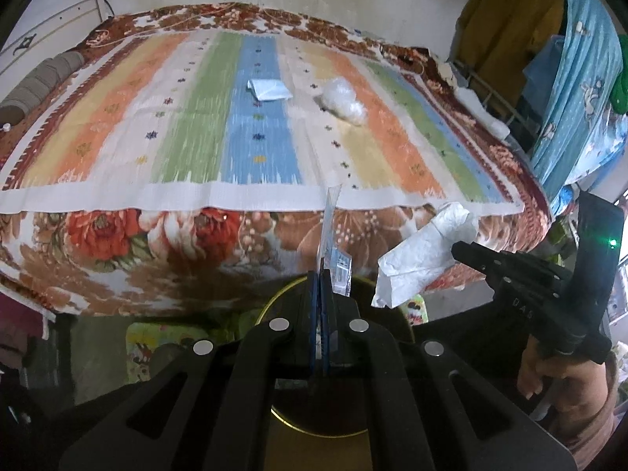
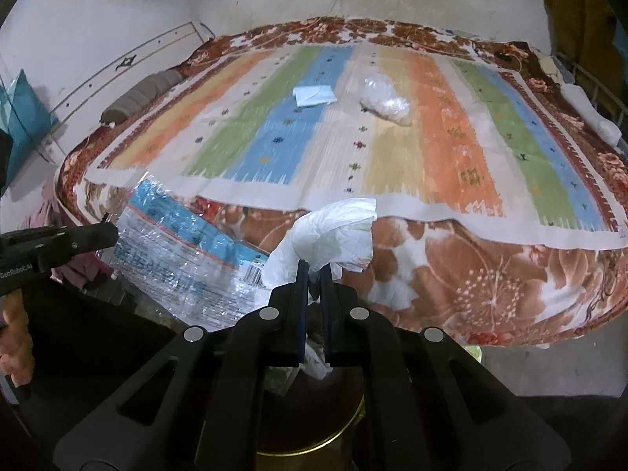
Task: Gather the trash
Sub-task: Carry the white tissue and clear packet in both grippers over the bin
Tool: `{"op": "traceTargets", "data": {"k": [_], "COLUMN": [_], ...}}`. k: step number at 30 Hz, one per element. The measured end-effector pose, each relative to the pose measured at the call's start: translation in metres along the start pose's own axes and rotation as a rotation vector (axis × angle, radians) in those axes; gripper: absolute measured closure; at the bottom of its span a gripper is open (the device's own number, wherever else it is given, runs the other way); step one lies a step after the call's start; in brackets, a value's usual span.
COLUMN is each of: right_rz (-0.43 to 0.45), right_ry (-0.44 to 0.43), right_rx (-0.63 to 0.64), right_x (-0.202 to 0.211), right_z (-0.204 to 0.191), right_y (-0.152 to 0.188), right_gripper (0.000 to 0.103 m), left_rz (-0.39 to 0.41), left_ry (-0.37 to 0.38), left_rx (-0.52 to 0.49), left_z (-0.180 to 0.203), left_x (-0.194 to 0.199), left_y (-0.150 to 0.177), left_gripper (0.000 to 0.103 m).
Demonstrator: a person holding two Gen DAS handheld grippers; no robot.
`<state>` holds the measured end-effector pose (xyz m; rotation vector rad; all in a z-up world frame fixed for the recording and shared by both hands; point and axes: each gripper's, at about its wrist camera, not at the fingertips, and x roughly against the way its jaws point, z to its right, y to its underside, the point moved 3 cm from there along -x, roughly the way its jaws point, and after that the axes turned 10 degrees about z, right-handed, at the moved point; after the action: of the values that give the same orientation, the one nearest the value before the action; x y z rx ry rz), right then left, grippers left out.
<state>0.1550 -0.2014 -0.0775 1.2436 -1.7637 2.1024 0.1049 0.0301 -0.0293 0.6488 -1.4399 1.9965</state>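
My left gripper is shut on a clear plastic wrapper with blue print, seen edge-on here and broad in the right wrist view. My right gripper is shut on a crumpled white paper, which also shows in the left wrist view. Both grippers hover in front of the bed, above a round gold-rimmed bin. On the bed's striped mat lie a folded light-blue paper and a crumpled clear plastic bag.
The bed has a brown floral blanket hanging over its front edge. A grey bolster lies at the left side. Clothes and a blue cloth hang at the right. A wall stands behind the bed.
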Motion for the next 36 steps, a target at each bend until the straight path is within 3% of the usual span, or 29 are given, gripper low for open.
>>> {"op": "traceTargets", "data": {"k": [13,21,26,32,36], "right_rz": [-0.124,-0.228,-0.292,-0.381,-0.43], "right_ry": [0.016,0.032,0.046,0.057,0.069], "right_rx": [0.054,0.044,0.019,-0.021,-0.057], "right_x": [-0.025,-0.05,-0.068,-0.096,-0.113], "right_z": [-0.02,-0.019,-0.015,-0.012,-0.009], "right_y": [0.029,0.044,0.056,0.071,0.084], "right_gripper": [0.098,0.098,0.098,0.098,0.098], "left_rz": [-0.099,-0.222,-0.266,-0.308,-0.345], "left_ry": [-0.044,-0.076,-0.068,-0.117,-0.14], "left_rx": [-0.017,0.082,0.182,0.188,0.254], "left_z": [0.007,-0.001,-0.008,-0.011,-0.022], "left_x": [-0.031,-0.072,-0.091,-0.107,-0.121], "left_y": [0.024,0.046,0.059,0.07,0.081], "left_gripper": [0.102,0.102,0.102,0.102,0.102]}}
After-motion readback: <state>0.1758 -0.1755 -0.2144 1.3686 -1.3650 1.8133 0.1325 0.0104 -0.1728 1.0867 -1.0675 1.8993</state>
